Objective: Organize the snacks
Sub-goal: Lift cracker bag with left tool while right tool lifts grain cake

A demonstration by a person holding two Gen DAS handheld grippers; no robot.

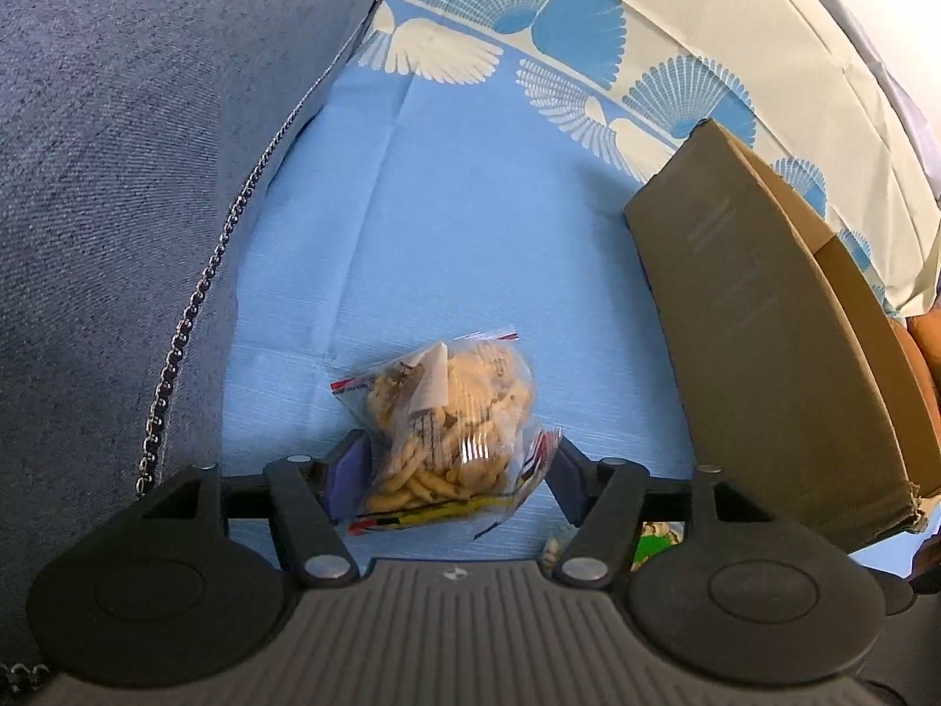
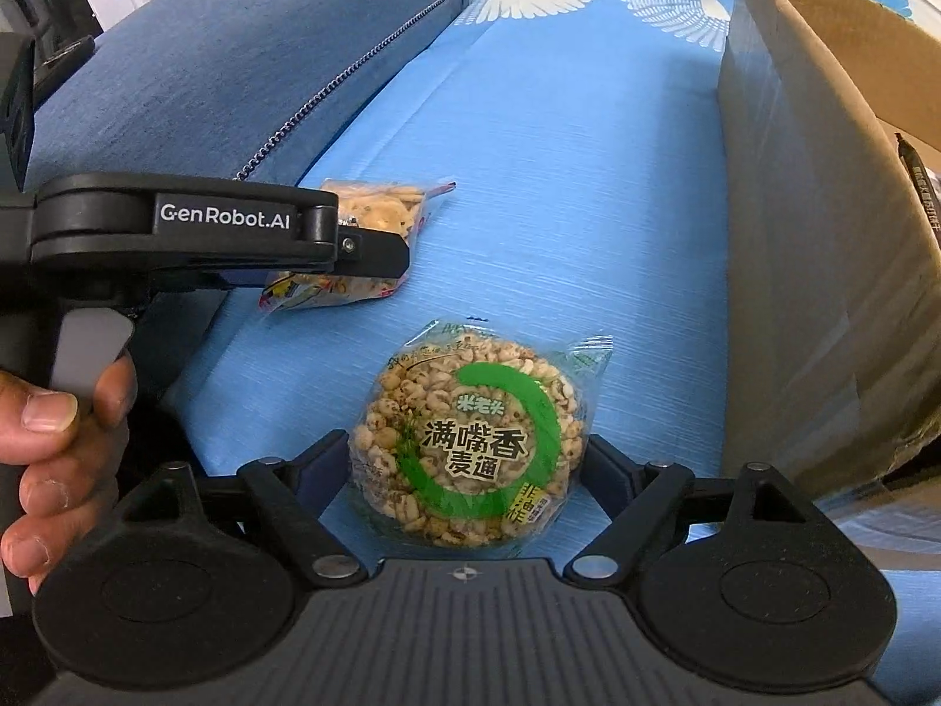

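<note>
A clear bag of small yellow crackers [image 1: 450, 423] lies on the light blue cloth [image 1: 459, 223]. My left gripper [image 1: 456, 470] has its two fingers on either side of the bag, touching its sides. It also shows in the right wrist view [image 2: 376, 259], over the same bag [image 2: 376, 209]. A round puffed-grain cake in a wrapper with a green ring [image 2: 470, 441] lies on the cloth. My right gripper [image 2: 464, 470] has a finger against each side of it. Both snacks rest on the cloth.
An open cardboard box [image 1: 782, 341] stands to the right of both snacks; it also shows in the right wrist view [image 2: 823, 247]. A blue denim cushion with a metal chain [image 1: 117, 176] rises on the left. A person's hand [image 2: 53, 447] holds the left gripper's handle.
</note>
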